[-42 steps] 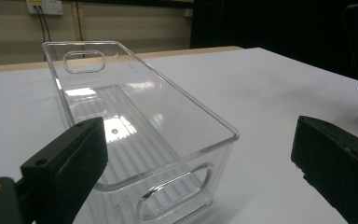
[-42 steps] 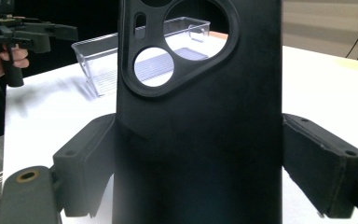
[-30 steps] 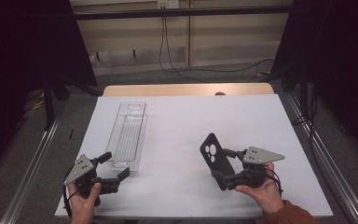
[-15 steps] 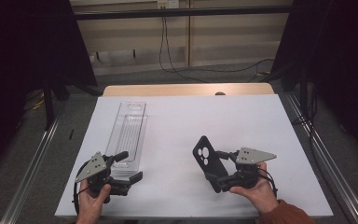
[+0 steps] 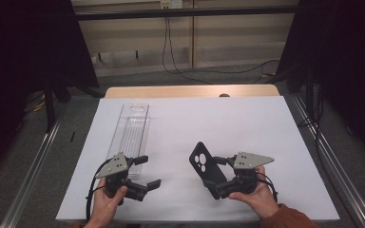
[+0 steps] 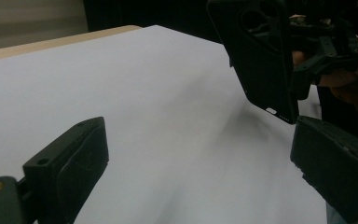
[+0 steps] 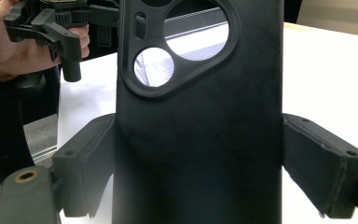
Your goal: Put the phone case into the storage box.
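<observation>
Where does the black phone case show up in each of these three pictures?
High view: the black phone case is right of centre, near the bottom, clamped in the right gripper.
Left gripper view: top right, the case hangs above the white table cover.
Right gripper view: it stands in the middle, between the two jaws.
Shared landmark: the case's camera cutout.

High view overhead; tongs views close, facing
</observation>
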### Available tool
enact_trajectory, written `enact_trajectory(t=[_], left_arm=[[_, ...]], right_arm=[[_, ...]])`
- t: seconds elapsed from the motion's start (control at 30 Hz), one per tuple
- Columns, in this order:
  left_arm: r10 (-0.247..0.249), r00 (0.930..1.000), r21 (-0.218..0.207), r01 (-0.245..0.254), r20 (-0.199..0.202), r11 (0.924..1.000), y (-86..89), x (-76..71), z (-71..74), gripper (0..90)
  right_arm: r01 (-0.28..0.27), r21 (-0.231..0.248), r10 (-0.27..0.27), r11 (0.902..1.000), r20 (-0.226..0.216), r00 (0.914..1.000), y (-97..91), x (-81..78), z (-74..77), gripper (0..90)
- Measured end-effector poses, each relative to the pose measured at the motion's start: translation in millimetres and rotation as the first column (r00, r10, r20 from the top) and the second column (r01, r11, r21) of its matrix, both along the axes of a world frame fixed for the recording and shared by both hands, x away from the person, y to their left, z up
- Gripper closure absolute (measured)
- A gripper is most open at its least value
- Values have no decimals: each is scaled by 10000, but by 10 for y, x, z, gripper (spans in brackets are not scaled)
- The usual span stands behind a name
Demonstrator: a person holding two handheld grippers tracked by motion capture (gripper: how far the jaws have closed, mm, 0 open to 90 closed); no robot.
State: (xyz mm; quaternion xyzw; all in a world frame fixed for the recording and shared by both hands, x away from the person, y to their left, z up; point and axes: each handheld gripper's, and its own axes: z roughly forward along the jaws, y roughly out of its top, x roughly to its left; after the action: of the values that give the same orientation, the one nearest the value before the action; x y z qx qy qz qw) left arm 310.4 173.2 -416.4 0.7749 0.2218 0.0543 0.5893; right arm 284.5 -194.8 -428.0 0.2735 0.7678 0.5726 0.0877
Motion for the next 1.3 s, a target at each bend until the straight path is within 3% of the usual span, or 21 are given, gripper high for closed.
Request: enact_trajectory(t=[0.2,0.27,0.4,0.5,0.73,0.9,1.03,1.1,1.2,1.23,1.27,1.3], left_arm=[[171,9994,-324,-161,294,9993,-63,15,60,25],[-204,9997,-514,212,161,9985,-128,41,81,27],[-429,9983,-273,440,405,9987,-211,53,93,45],[-977,9950,-260,983,225,9948,-322,107,114,59],[-1436,9889,-40,1438,371,9896,-461,165,208,47],[-2090,9778,-300,2094,172,9774,-551,238,283,43],[-2114,9773,-304,2118,144,9768,-586,305,324,39],[-2525,9674,-270,2530,209,9671,-622,389,349,24],[-2497,9682,-270,2500,141,9679,-656,441,367,19],[-2836,9589,-490,2826,-128,9580,-696,493,373,20],[-2836,9589,-490,2826,-128,9580,-696,493,373,25],[-3010,9536,-452,3003,-88,9528,-713,514,378,30]], right_arm=[[-121,62,121,9999,-11,9999,35,7,5,142],[-230,51,230,9997,-33,9997,62,14,2,143],[-317,37,317,9995,-69,9995,90,28,0,143],[-362,95,363,9993,-56,9993,112,38,9,143],[-419,-6,419,9991,60,9991,134,60,48,143],[-484,-26,484,9988,234,9986,117,96,142,143],[-497,-37,497,9988,196,9986,117,137,131,143],[-493,2,493,9988,226,9985,117,152,122,143],[-486,30,485,9988,271,9985,113,163,121,143],[-488,21,487,9988,271,9984,105,169,117,143],[-488,21,487,9988,271,9984,105,169,117,143],[-490,-67,492,9988,331,9982,99,178,111,143]])
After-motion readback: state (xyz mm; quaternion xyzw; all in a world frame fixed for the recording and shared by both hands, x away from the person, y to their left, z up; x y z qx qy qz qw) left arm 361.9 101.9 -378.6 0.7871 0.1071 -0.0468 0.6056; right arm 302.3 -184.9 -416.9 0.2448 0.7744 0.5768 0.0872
